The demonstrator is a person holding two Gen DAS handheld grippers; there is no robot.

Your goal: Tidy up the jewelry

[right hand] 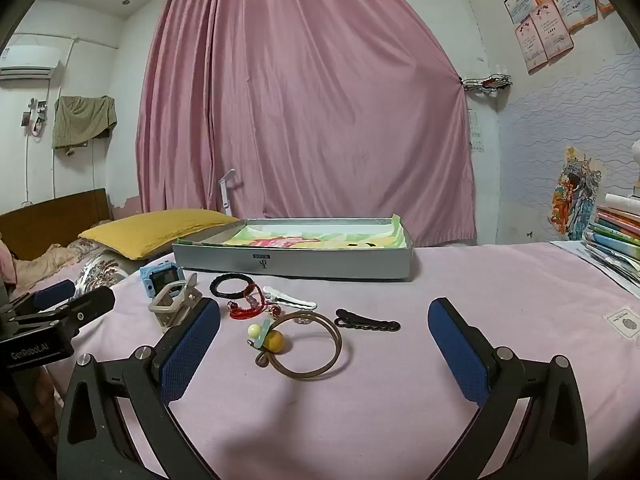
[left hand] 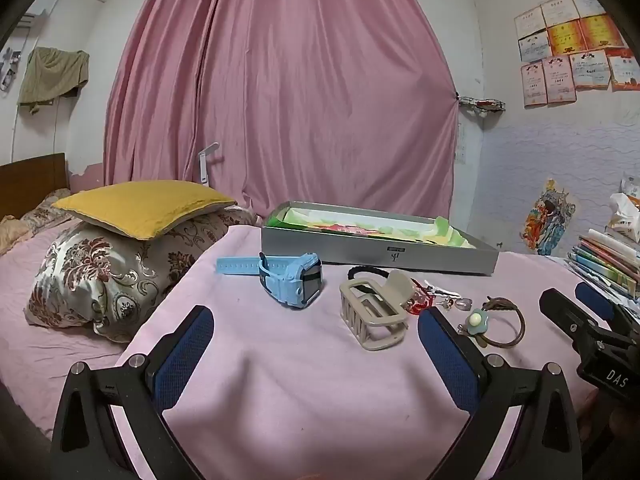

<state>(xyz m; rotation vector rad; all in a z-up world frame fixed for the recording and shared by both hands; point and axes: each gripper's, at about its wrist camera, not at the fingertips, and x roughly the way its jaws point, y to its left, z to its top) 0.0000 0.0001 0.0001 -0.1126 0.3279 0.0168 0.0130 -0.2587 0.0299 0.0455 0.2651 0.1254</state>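
Observation:
On the pink sheet lie a light blue watch point(left hand: 292, 278), a beige claw clip point(left hand: 374, 312), a black hair tie point(right hand: 232, 285), a red beaded bracelet point(right hand: 246, 308), a silver clip point(right hand: 290, 300), a brown hair tie with a yellow bead point(right hand: 308, 346) and a black clip point(right hand: 366, 323). Behind them stands an open grey box point(right hand: 296, 264) lined with colourful paper. My left gripper point(left hand: 316, 320) is open, facing the watch and claw clip, empty. My right gripper point(right hand: 324, 318) is open around the brown hair tie's area, holding nothing.
A yellow pillow point(left hand: 144, 206) lies on a floral pillow point(left hand: 100, 276) at the left. A stack of books point(right hand: 618, 236) sits at the right edge. A pink curtain point(left hand: 280, 80) hangs behind the bed.

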